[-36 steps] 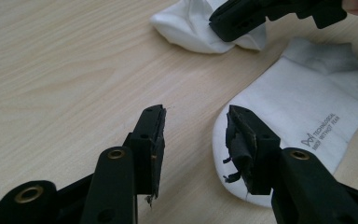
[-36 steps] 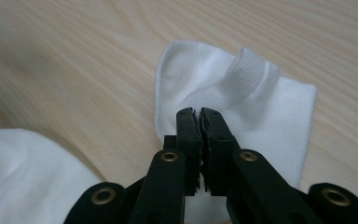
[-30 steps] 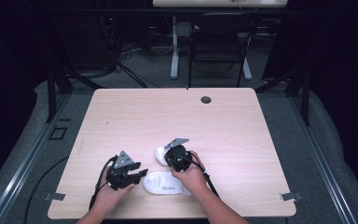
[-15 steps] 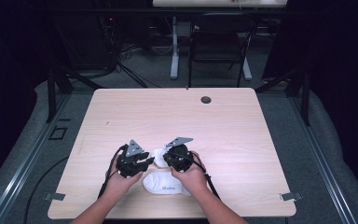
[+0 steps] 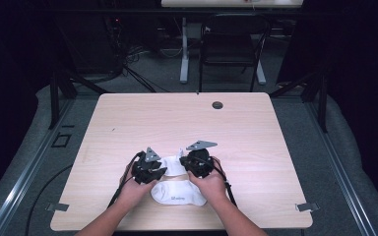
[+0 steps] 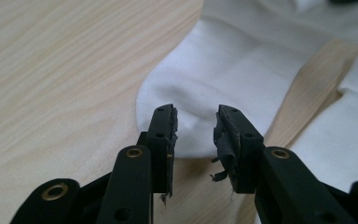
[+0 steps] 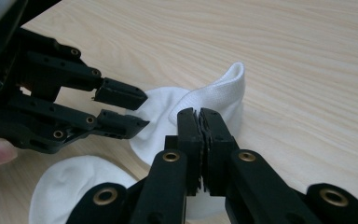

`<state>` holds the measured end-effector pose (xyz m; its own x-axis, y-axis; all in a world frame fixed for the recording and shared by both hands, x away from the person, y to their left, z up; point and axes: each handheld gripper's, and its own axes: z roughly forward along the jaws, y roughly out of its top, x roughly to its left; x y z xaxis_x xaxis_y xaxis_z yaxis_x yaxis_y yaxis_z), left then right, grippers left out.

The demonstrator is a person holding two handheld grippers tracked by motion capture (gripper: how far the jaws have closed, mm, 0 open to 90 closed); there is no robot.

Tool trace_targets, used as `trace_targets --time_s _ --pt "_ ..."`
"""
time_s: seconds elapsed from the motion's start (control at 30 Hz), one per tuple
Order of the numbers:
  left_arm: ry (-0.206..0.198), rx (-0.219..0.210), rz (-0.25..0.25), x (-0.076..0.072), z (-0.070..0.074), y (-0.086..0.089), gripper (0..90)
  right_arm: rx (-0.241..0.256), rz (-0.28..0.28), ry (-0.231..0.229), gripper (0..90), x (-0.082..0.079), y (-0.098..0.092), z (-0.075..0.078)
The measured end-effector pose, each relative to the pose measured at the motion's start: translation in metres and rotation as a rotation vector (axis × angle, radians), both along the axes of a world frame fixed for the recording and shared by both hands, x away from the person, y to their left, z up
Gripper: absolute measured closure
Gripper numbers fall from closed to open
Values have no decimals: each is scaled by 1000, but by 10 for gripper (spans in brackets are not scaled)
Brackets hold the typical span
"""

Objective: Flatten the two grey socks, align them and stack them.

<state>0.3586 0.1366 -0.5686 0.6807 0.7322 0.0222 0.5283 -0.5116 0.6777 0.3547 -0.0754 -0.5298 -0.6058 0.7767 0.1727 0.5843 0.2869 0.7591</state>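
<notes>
Two white socks lie near the table's front edge. The farther sock (image 5: pixel 172 165) sits between my grippers, and the nearer sock (image 5: pixel 178 192), with grey lettering, lies just in front of it. My right gripper (image 5: pixel 183 158) (image 7: pixel 200 116) is shut on the farther sock (image 7: pixel 214 95) at its folded cuff, which stands up a little. My left gripper (image 5: pixel 163 171) (image 6: pixel 195 123) is open, its jaws hovering over the rounded end of the same sock (image 6: pixel 242 60). From the right gripper view, the left gripper (image 7: pixel 130 109) reaches in from the left. The nearer sock (image 7: pixel 74 186) (image 6: pixel 345 135) lies beside them.
The light wooden table (image 5: pixel 128 123) stretches bare behind the socks, with a dark round grommet (image 5: pixel 217 105) near its far edge. A black chair (image 5: pixel 229 44) and a desk leg (image 5: pixel 184 49) stand on the floor beyond.
My left gripper has moved right and slightly forward, up to the farther sock. The right gripper has stayed on the cuff.
</notes>
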Motion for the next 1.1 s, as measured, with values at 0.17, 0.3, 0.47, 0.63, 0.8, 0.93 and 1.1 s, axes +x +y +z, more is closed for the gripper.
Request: trace_targets --time_s 0.17,0.3,0.47,0.63,0.8,0.93,1.1 --pt "5 -1 1 0 -5 2 632 2 -24 6 878 1 -13 -1" --pt "16 -17 7 1 -6 3 615 -9 -44 14 878 1 -23 -7" --pt "10 -21 -4 2 -7 4 631 -21 -64 33 876 0 -37 -18" --pt "8 -29 2 4 -7 8 717 -42 -76 56 857 0 -46 -26" --pt "4 -22 12 4 -7 10 826 -49 -119 56 794 1 -56 -26" --pt "2 -13 5 4 -7 9 855 -25 -161 -10 789 -2 -60 -15" --pt "2 -18 3 6 -7 10 861 -31 -60 -34 766 -2 -43 -13"
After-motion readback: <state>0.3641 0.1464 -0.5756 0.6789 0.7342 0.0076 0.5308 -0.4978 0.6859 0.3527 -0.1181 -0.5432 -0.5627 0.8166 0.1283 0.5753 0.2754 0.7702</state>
